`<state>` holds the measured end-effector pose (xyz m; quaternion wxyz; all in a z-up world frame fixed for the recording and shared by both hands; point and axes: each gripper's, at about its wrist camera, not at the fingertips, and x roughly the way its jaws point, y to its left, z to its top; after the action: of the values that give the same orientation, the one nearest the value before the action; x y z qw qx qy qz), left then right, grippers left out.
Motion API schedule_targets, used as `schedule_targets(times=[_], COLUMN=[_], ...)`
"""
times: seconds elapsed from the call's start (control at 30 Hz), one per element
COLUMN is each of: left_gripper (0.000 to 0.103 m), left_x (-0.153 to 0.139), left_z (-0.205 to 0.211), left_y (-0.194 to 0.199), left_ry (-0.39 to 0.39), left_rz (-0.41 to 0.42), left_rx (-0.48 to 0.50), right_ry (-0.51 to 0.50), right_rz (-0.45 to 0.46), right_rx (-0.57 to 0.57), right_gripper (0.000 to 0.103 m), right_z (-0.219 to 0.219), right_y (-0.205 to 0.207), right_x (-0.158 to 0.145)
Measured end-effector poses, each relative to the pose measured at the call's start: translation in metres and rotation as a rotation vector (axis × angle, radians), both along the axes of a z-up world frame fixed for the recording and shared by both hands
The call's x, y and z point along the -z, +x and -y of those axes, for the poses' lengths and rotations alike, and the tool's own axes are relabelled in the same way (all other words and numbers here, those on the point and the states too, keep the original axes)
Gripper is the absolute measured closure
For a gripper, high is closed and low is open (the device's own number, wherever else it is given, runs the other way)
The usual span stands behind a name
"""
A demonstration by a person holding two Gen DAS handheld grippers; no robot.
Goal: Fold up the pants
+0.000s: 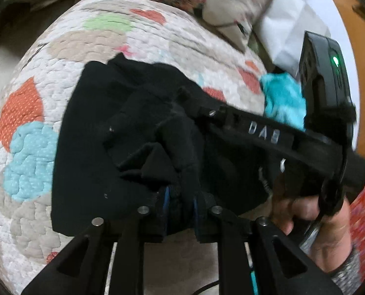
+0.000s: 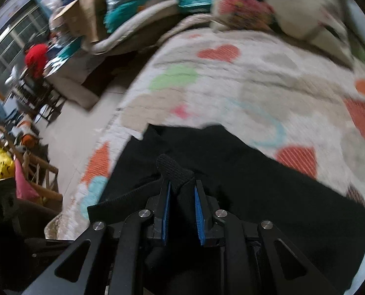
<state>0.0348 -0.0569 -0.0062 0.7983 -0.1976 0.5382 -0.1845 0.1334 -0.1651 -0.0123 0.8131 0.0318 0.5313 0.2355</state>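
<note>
The black pants (image 1: pixel 88 132) lie bunched on the quilted bed cover (image 1: pixel 34 103). My left gripper (image 1: pixel 180 196) is shut on a bunch of the pants' black fabric near the front. The right gripper's black body (image 1: pixel 268 132) crosses the left wrist view from the right, reaching into the same bunch. In the right wrist view the pants (image 2: pixel 268 196) spread over the cover (image 2: pixel 231 86). My right gripper (image 2: pixel 182 184) is shut on a fold of the pants that sticks up between its blue pads (image 2: pixel 166 204).
A patterned pillow (image 1: pixel 219 2) and white bedding (image 1: pixel 288 24) lie at the bed's far end. A turquoise cloth (image 1: pixel 283 98) sits on the right. Left of the bed are floor (image 2: pixel 79 132), chairs and cluttered furniture (image 2: pixel 66 36).
</note>
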Motion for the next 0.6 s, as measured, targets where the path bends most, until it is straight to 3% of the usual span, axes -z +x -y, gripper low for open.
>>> schedule_targets(times=[0.07,0.13,0.23,0.33,0.47,0.53,0.6], left_gripper=[0.076,0.065,0.061,0.055,0.055,0.055,0.055], left_x=[-0.002,-0.010,-0.028,-0.042,-0.037,-0.022,-0.010], left_z=[0.003,0.002,-0.009,-0.030,-0.070,-0.095,-0.115], left_y=[-0.004,-0.014,-0.032,-0.038,-0.030,-0.020,-0.015], left_ry=[0.011,0.001,-0.045,-0.065,-0.072,-0.063,-0.062], left_rz=[0.007,0.026,0.079,0.141,0.154,0.121,0.100], left_rx=[0.034,0.080,0.162,0.183,0.068,-0.032,-0.095], right_ry=[-0.007,-0.033,-0.069,-0.022,0.203,0.329,0.392], right_rz=[-0.013,-0.001,0.033,0.104,0.139,0.108,0.039], right_rx=[0.068,0.143,0.262,0.347,0.278,0.181,0.101], right_gripper=[0.074,0.062,0.060,0.059,0.059,0.059,0.059], right_z=[0.021,0.042,0.071,0.090,0.073,0.050,0.023], right_y=[0.000,0.000,-0.004,-0.015,-0.030,-0.037,-0.040], right_x=[0.006,0.005,-0.003,-0.023,-0.052,-0.058,-0.054])
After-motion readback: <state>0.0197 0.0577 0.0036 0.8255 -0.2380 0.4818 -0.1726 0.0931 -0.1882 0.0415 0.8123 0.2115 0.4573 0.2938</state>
